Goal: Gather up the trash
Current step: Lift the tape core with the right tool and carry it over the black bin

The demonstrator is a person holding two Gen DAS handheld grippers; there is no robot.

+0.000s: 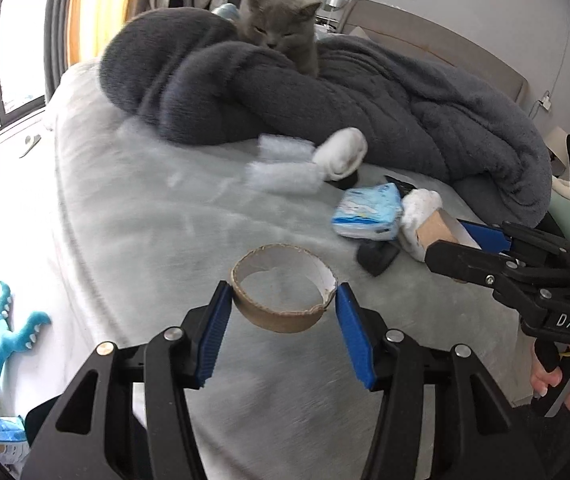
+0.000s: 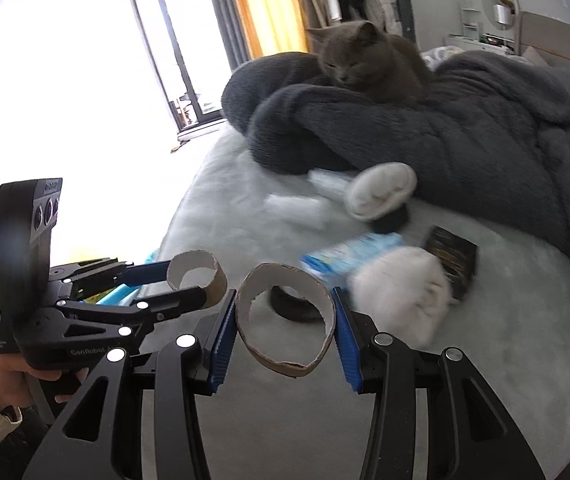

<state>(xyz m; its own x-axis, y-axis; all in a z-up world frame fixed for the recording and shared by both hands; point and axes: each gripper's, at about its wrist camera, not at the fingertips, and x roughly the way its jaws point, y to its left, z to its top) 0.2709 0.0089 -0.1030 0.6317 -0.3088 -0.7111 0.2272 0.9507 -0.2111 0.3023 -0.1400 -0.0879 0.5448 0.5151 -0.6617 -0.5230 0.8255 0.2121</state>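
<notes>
At centre frame in each wrist view, the left gripper (image 1: 283,312) and right gripper (image 2: 285,322) each clench a cardboard tube ring, one (image 1: 283,314) and another (image 2: 285,360). A grey cat (image 1: 281,30) sits at upper centre on a dark blanket (image 1: 365,112).

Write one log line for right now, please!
left gripper: holds short brown cardboard tube | right gripper: holds second cardboard tube
</notes>
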